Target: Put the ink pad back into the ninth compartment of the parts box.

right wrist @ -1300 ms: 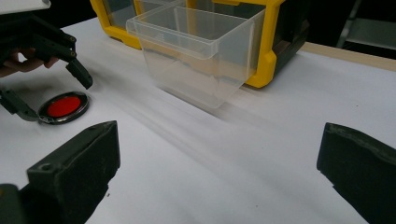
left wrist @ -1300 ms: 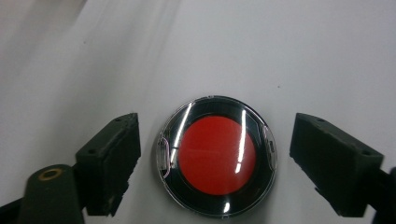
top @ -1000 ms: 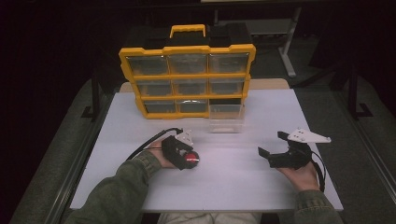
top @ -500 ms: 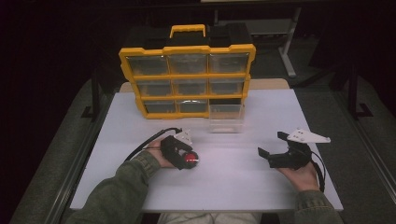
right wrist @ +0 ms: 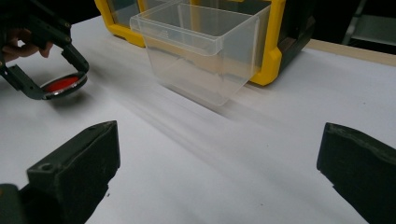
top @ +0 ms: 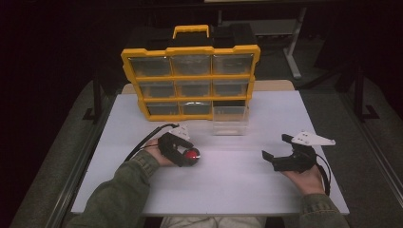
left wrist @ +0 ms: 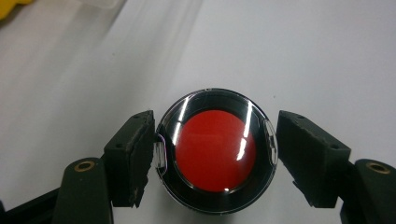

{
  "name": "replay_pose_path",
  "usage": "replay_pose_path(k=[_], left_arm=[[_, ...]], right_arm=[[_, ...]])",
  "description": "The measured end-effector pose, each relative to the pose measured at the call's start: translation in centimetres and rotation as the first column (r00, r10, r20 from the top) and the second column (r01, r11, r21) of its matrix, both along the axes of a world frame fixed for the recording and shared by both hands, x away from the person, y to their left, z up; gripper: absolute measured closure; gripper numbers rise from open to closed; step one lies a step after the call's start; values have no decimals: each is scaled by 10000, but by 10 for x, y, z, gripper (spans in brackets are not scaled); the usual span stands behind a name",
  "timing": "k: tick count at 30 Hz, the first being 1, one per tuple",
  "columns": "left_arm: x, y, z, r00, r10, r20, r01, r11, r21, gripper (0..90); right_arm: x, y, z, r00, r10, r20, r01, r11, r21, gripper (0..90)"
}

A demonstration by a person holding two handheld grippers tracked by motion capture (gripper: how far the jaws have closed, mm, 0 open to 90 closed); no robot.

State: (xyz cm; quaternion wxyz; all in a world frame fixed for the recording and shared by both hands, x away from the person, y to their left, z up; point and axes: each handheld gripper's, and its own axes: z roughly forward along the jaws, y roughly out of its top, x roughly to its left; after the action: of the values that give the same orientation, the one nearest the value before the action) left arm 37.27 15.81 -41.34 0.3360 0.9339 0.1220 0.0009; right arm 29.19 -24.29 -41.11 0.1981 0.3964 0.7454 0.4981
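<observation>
A round red-topped disc (left wrist: 212,151) in a clear, dark-rimmed case sits between my left gripper's (left wrist: 215,161) jaws, and both pads press on its sides. From above, the disc (top: 192,153) is low over the white table (top: 237,190), left of centre, with my left gripper (top: 189,156) shut on it. My right gripper (top: 275,146) rests at the right, jaws wide apart and nothing between them (right wrist: 219,163). In the right gripper view the disc (right wrist: 63,84) sits at far left; whether it touches the table I cannot tell.
A clear plastic drawer bin (top: 230,121) stands on the table before the yellow organizer (top: 190,80), whose bottom-right slot is vacant. The bin (right wrist: 201,51) is ahead of my right gripper. Dark floor and frame legs surround the table.
</observation>
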Motion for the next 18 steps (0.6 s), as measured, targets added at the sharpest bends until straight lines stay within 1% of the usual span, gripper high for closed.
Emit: replay_pose_path(k=[4,7,8,13,15,18], left_arm=[[2,4,7,9999,142,-21,-143,9995,-273,299],[3,7,15,9996,292,14,-291,9970,-717,299],[3,8,17,9994,341,42,-336,9962,-804,299],[6,12,26,9986,503,140,-486,9933,-1051,299],[7,13,28,9985,538,127,-521,9927,-1088,299],[9,13,30,9983,590,3,-586,9916,-1157,299]], right_arm=[[0,0,0,10000,-16,22,16,10000,-6,0],[0,-1,0,10000,-41,26,41,10000,2,0],[0,-1,0,10000,-40,22,40,10000,9,0],[0,0,0,10000,-16,29,16,10000,-12,0],[0,0,0,10000,-24,36,24,10000,-8,0],[0,-1,0,10000,-35,13,35,10000,-1,0]])
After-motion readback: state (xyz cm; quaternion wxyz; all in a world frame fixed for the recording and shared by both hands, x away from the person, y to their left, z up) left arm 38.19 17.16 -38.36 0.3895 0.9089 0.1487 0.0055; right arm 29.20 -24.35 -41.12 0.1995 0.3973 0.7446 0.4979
